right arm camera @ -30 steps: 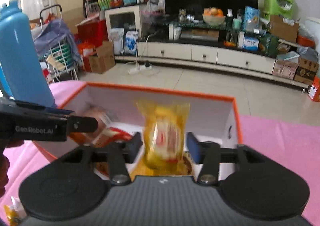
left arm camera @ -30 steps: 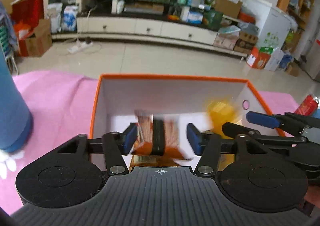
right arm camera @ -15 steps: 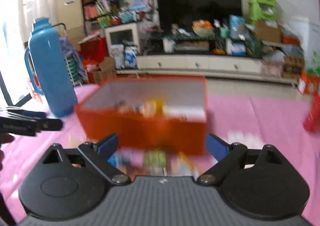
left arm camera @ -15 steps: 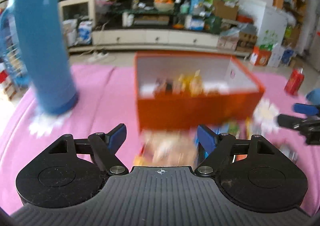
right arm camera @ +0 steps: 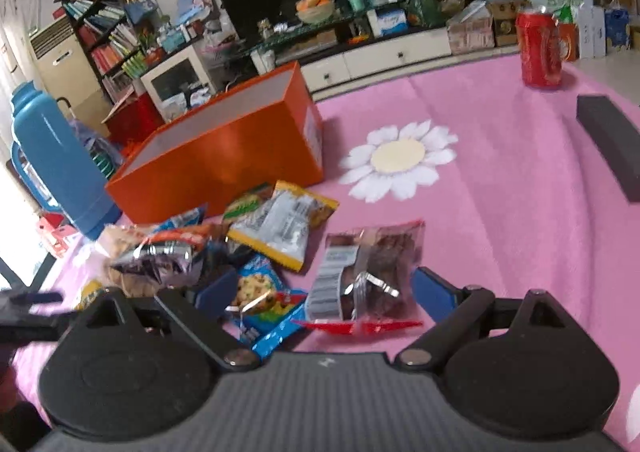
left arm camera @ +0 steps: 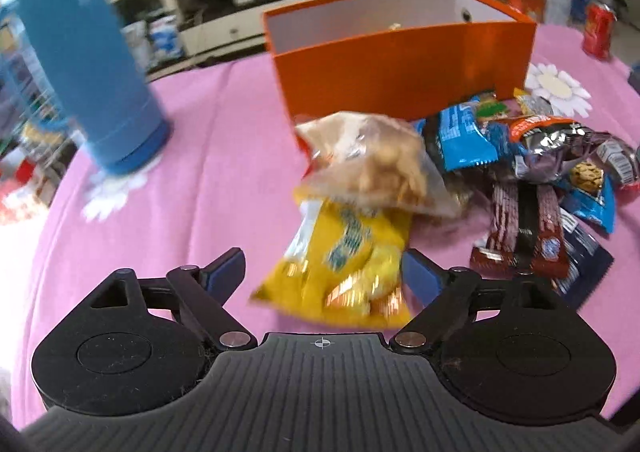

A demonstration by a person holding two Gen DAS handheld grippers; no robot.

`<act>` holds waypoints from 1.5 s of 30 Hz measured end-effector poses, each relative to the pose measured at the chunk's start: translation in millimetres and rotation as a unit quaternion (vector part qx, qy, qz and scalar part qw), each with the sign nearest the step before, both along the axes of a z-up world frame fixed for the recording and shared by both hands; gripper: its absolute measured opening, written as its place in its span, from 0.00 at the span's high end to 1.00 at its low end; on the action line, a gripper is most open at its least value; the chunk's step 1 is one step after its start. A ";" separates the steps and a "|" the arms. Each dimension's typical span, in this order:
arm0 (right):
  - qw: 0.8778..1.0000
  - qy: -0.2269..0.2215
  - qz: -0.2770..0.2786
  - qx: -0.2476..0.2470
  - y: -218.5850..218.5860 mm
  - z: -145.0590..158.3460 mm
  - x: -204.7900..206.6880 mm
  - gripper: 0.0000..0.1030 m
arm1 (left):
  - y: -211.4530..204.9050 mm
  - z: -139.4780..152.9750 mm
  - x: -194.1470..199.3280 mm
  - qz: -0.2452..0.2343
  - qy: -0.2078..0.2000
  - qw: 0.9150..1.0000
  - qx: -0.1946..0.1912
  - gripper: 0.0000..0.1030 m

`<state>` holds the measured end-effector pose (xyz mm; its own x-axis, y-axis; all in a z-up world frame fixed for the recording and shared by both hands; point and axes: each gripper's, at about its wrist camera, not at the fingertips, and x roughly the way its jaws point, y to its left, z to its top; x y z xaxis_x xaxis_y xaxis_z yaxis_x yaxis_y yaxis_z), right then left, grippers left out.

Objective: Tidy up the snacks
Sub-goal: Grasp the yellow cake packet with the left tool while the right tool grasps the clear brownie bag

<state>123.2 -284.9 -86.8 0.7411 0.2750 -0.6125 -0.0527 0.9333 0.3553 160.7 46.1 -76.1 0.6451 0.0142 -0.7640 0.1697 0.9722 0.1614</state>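
An orange box (left arm camera: 404, 63) with white inner walls stands on the pink cloth; it also shows in the right wrist view (right arm camera: 224, 159). A pile of snack packets lies in front of it. My left gripper (left arm camera: 324, 272) is open low over a yellow packet (left arm camera: 344, 256), with a clear bag of brown snacks (left arm camera: 376, 167) just beyond. My right gripper (right arm camera: 324, 288) is open around a clear packet of dark snacks (right arm camera: 372, 272) with a red edge; a blue cookie packet (right arm camera: 260, 300) lies by its left finger.
A blue thermos (left arm camera: 80, 51) stands left of the box. A red can (right arm camera: 540, 47) stands at the far right. A dark flat block (right arm camera: 612, 143) lies at the right edge. More packets (left arm camera: 532, 171) lie right of the yellow one.
Both grippers let go of their snacks inside the box, opened, pulled back out and dropped low over the pile in front of it.
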 end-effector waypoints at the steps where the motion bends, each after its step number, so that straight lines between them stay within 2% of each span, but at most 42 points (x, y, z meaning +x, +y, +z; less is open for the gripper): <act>1: 1.000 0.004 0.002 -0.001 -0.6 -1.7 2.0 0.10 | -1.6 -4.9 11.0 -0.011 0.013 1.000 0.000 0.38; 3: 1.000 0.004 0.002 -0.010 -2.7 -2.6 1.3 0.10 | -3.8 -14.2 26.9 -0.024 0.032 0.999 -0.001 0.41; 4: 1.000 0.003 0.001 -0.016 -3.2 -2.7 0.9 0.10 | -5.0 -19.0 31.7 -0.024 0.037 0.999 -0.001 0.47; 5: 1.000 0.003 0.000 -0.019 -4.1 -3.0 0.4 0.10 | -5.0 -22.5 35.2 -0.022 0.044 0.999 -0.008 0.68; 6: 1.000 0.006 -0.001 -0.019 -4.4 -4.1 1.0 0.10 | -3.3 -23.8 36.0 -0.014 0.046 0.999 -0.020 0.76; 8: 1.000 0.014 -0.004 -0.020 -5.0 -7.2 3.2 0.10 | 1.1 -22.4 28.5 0.007 0.039 0.998 -0.039 0.83; 10: 0.999 0.016 -0.007 -0.030 -4.1 -8.6 3.9 0.10 | 6.7 -20.1 13.5 0.026 0.038 0.997 -0.059 0.83; 12: 0.999 0.015 -0.009 -0.049 -1.5 -8.5 4.7 0.10 | 13.8 -20.1 -9.1 0.050 0.042 0.994 -0.085 0.83; 15: 0.997 0.015 -0.011 -0.078 4.4 -9.1 7.6 0.10 | 16.0 -20.7 -41.3 0.076 0.037 0.992 -0.094 0.82; 20: 0.990 0.013 -0.017 -0.136 19.6 -6.3 39.8 0.11 | 19.2 -21.9 -51.3 0.100 0.039 0.987 -0.116 0.77; 22: 0.989 0.027 -0.019 -0.141 20.8 -13.5 52.6 0.21 | 19.4 -22.5 -48.1 0.103 0.041 0.986 -0.122 0.76; 23: 0.989 0.041 -0.019 -0.140 19.5 -19.0 57.7 0.37 | 19.7 -22.2 -47.5 0.104 0.040 0.986 -0.123 0.76; 24: 0.989 0.047 -0.021 -0.136 17.1 -23.5 58.8 0.39 | 20.3 -22.3 -47.5 0.105 0.040 0.986 -0.124 0.76; 27: 0.986 0.044 -0.015 -0.161 18.6 -23.3 48.9 0.39 | 17.7 -23.5 -51.2 0.104 0.035 0.986 -0.122 0.77; 32: 0.985 0.056 -0.014 -0.162 19.1 -22.2 4.2 0.39 | 11.1 -23.9 -62.4 0.103 0.033 0.987 -0.117 0.77; 37: 0.986 0.058 -0.016 -0.157 26.3 -21.8 -17.3 0.29 | 6.6 -23.2 -72.0 0.103 0.032 0.987 -0.122 0.76; 38: 0.986 0.058 -0.016 -0.153 26.7 -22.1 -16.8 0.24 | 6.0 -22.8 -73.6 0.104 0.031 0.986 -0.123 0.75; 39: 0.988 0.058 -0.017 -0.144 26.2 -22.7 -16.1 0.12 | 5.6 -22.4 -75.4 0.107 0.028 0.986 -0.125 0.74; 40: 0.989 0.060 -0.021 -0.133 25.2 -23.5 -15.4 0.08 | 5.6 -22.1 -76.6 0.108 0.025 0.986 -0.127 0.70; 42: 0.990 0.058 -0.022 -0.130 25.9 -24.4 -14.1 0.08 | 6.2 -22.3 -78.7 0.110 0.021 0.984 -0.136 0.62; 43: 0.988 0.058 -0.020 -0.138 27.8 -24.7 -12.9 0.08 | 6.2 -23.0 -78.6 0.111 0.021 0.984 -0.137 0.54; 44: 0.987 0.059 -0.019 -0.146 29.8 -24.9 -12.1 0.08 | 6.0 -24.1 -78.3 0.115 0.022 0.984 -0.134 0.41; 45: 0.986 0.062 -0.015 -0.154 32.4 -26.1 -10.9 0.02 | 6.3 -25.2 -78.1 0.118 0.022 0.984 -0.132 0.37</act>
